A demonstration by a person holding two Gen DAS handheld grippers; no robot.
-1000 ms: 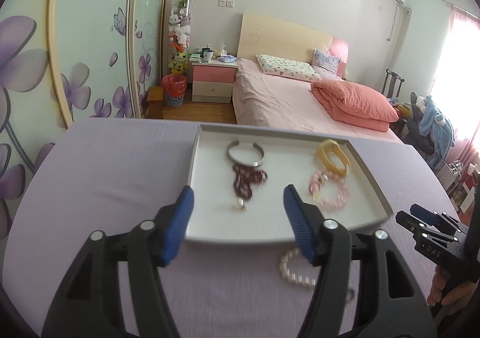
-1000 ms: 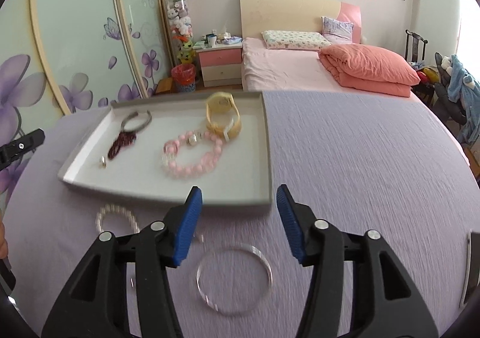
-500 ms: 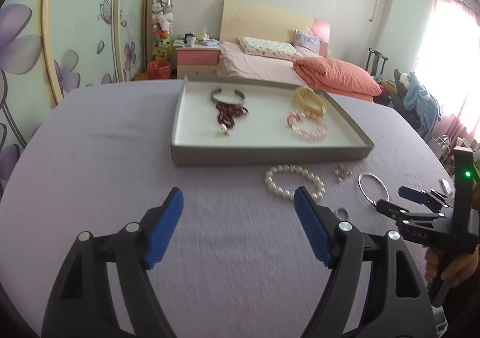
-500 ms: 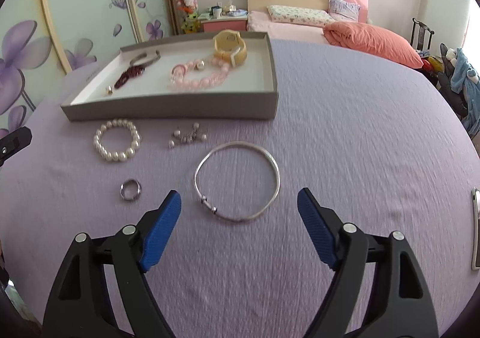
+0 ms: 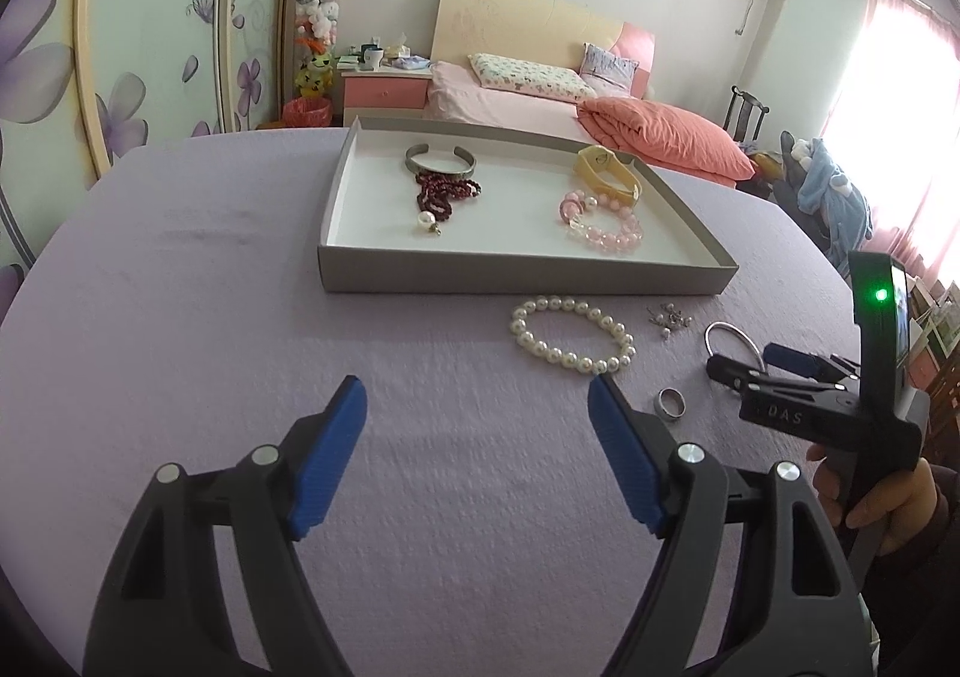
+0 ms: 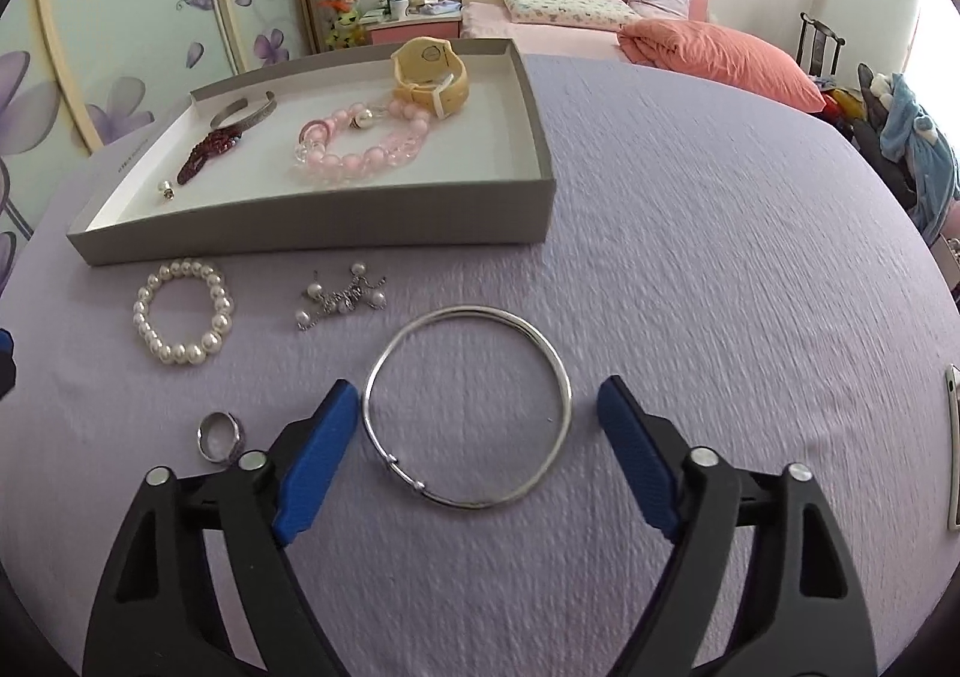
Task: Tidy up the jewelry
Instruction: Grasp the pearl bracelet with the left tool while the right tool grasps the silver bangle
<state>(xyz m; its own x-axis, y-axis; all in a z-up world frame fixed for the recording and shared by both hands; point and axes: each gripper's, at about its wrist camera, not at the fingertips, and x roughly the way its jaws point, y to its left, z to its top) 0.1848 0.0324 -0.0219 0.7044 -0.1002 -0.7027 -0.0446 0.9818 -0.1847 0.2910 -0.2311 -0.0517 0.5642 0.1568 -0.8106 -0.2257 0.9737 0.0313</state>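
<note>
Your right gripper (image 6: pixel 478 425) has come down, its jaws just opened wide around the silver bangle (image 6: pixel 468 407), not yet gripping. Your left gripper (image 5: pixel 477 431) is also open, empty, near the table's front edge. The bangle goes next into the tray (image 6: pixel 312 242).

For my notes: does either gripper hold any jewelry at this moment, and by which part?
Nothing is held. The right gripper is open around the silver bangle; the left gripper is open above bare cloth.

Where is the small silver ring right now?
Right wrist view, lower left: the silver ring lies on the purple cloth, below the pearl bracelet, left of the bangle.
</note>
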